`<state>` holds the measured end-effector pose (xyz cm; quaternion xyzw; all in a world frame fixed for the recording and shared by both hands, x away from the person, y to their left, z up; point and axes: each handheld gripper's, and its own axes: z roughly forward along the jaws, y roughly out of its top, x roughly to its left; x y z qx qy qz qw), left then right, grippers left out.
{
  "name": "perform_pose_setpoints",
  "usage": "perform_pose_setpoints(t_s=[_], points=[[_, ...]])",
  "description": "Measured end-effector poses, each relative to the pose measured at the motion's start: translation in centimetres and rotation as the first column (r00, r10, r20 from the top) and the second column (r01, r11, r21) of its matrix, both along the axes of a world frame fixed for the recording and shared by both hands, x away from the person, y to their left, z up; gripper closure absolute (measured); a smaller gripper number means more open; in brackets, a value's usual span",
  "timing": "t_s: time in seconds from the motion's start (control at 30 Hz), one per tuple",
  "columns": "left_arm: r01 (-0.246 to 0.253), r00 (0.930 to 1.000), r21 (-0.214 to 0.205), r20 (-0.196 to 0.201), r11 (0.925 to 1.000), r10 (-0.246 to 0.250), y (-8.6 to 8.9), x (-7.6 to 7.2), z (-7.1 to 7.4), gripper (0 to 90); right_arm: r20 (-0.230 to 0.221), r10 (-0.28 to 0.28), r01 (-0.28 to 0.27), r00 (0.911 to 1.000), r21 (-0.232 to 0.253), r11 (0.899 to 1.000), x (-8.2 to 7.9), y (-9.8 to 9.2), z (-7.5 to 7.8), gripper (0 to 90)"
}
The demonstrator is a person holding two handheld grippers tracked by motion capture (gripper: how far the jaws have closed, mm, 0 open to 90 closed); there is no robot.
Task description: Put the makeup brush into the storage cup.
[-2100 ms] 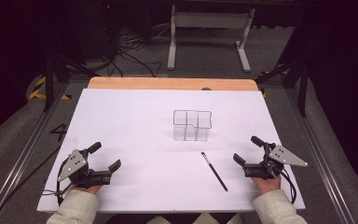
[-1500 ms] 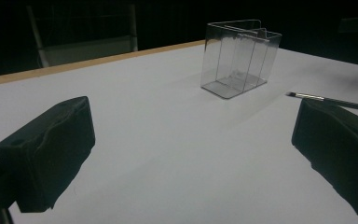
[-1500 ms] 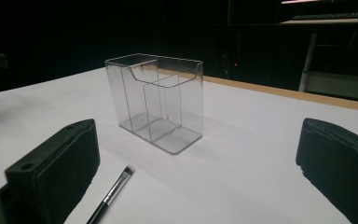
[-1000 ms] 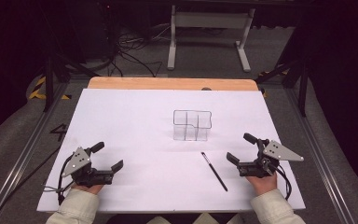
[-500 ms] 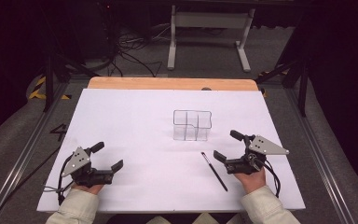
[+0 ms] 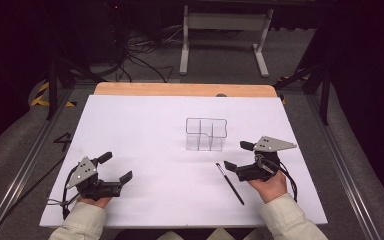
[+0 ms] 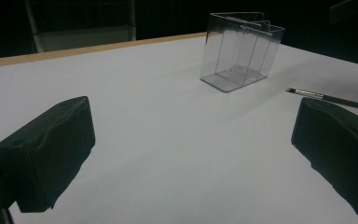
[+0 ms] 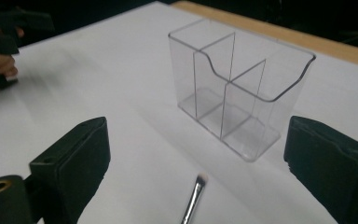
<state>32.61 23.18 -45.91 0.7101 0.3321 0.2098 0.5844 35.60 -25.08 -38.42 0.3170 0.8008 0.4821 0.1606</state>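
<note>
The right gripper (image 6: 236, 156) hung with jaws spread beside a thin black brush (image 6: 230, 183) near the white worktop's (image 6: 145, 125) front edge; the left gripper (image 6: 116, 167) sat released, empty, front-left, a clear plastic divided organiser (image 6: 206, 133) mid-worktop.

Clear acrylic organizer (image 6: 206, 134), three compartments, one wall with a stepped-down edge, upright and empty on the desk, just ahead of the right claw (image 6: 235, 156). Thin dark-handled brush (image 6: 230, 183) with metal ferrule lies flat, bristle tip between that claw's spread jaws, apart from the organizer.
</note>
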Motion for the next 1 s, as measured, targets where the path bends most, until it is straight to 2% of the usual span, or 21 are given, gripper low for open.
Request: perform_pose_setpoints(t_s=[0.03,0.07,0.1,0.13,0.17,0.23,0.3,0.4,0.5,0.6,0.63,0.7,1.0], points=[[0.000,1.0000,-0.002,-0.002,1.0000,0.000,0.0,0.0,0.0,0.0,-0.025,0.003,-0.004,0.9997,-0.031,1.000,0.1,0.2,0.1,11.0],[0.000,1.0000,-0.002,-0.002,1.0000,0.000,0.0,0.0,0.0,0.0,-0.025,0.003,-0.004,0.9997,-0.031,1.000,0.1,0.2,0.1,11.0],[0.005,1.0000,-0.003,-0.006,1.0000,-0.005,0.0,0.1,0.0,0.0,-0.117,0.017,-0.026,0.9930,-0.077,0.997,0.7,0.6,0.2,11.8],[0.005,1.0000,-0.003,-0.006,1.0000,-0.005,0.0,0.1,0.0,0.0,-0.140,0.017,-0.030,0.9900,-0.088,0.996,0.9,0.6,0.2,12.0],[0.005,1.0000,-0.003,-0.006,1.0000,-0.005,0.0,0.1,0.0,0.1,-0.140,0.017,-0.030,0.9900,-0.088,0.996,0.9,0.6,0.2,12.0],[0.006,0.9999,-0.005,-0.009,1.0000,-0.007,0.0,0.1,0.0,0.0,-0.174,0.010,-0.032,0.9847,-0.121,0.992,1.2,0.9,0.2,12.7],[0.007,0.9999,-0.004,-0.010,1.0000,-0.007,0.0,0.1,-0.1,0.1,-0.183,0.008,-0.033,0.9831,-0.134,0.990,1.2,1.0,0.3,13.3],[0.025,0.9993,-0.011,-0.028,0.9996,-0.025,-0.1,0.2,-0.1,0.5,-0.216,-0.009,-0.033,0.9763,-0.193,0.981,1.4,1.4,0.5,14.8],[0.030,0.9991,-0.004,-0.031,0.9996,-0.030,-0.1,0.3,-0.1,0.6,-0.249,-0.009,-0.051,0.9684,-0.233,0.971,1.6,1.8,0.8,15.8],[0.029,0.9991,0.002,-0.032,0.9996,-0.029,-0.2,0.3,-0.2,0.6,-0.263,-0.016,-0.057,0.9647,-0.268,0.962,1.8,2.1,1.0,16.2],[0.029,0.9991,0.002,-0.032,0.9996,-0.029,-0.2,0.3,-0.2,0.6,-0.263,-0.016,-0.057,0.9647,-0.268,0.962,1.8,2.1,1.0,16.2],[0.028,0.9991,0.009,-0.031,0.9996,-0.028,-0.2,0.3,-0.1,0.6,-0.275,-0.026,-0.061,0.9610,-0.300,0.952,2.0,2.3,1.0,16.8],[0.032,0.9990,0.012,-0.032,0.9994,-0.031,-0.2,0.3,-0.1,0.7,-0.334,-0.034,-0.104,0.9420,-0.388,0.916,2.4,3.1,1.2,20.1]])
